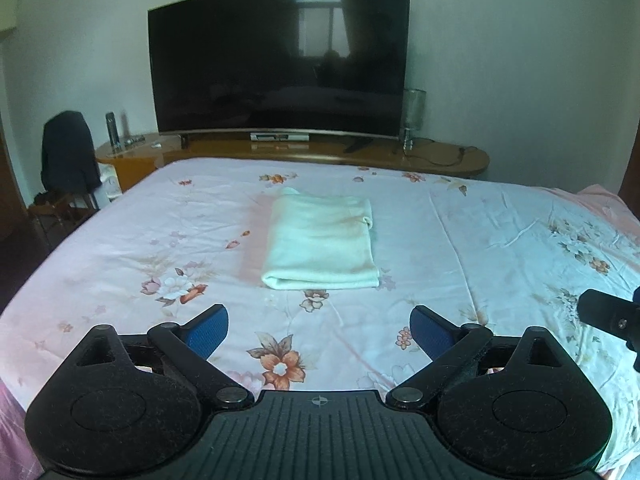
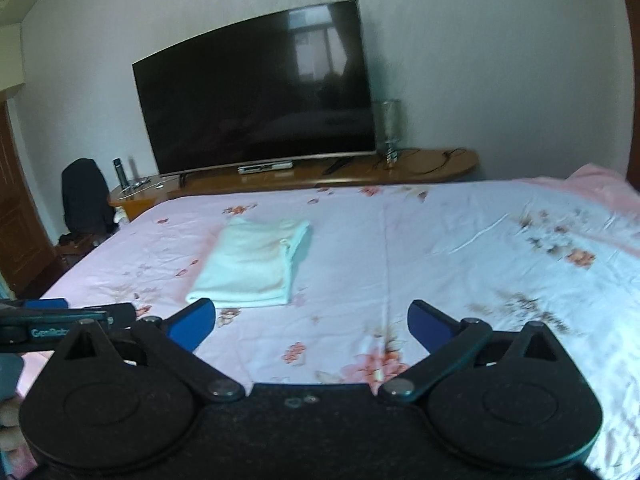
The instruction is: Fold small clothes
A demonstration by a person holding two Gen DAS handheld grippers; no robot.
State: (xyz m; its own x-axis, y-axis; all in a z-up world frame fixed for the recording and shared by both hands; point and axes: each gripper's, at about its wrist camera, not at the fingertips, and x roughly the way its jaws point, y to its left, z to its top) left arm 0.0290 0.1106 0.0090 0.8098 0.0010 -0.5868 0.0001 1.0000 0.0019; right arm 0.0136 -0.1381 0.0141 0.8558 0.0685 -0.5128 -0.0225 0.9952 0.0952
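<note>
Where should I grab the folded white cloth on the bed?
Probably the cloth's near edge, coming from the gripper side, low over the sheet. That rounded fold faces both open grippers and gives one thick lip; the loose layers sit along its right side.

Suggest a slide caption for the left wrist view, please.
Open left gripper hovers over floral bedsheet, folded pale-green cloth lying ahead.

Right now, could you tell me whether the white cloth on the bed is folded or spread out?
Folded: the cloth lies as a neat rectangle with doubled layers along its near edge.
</note>
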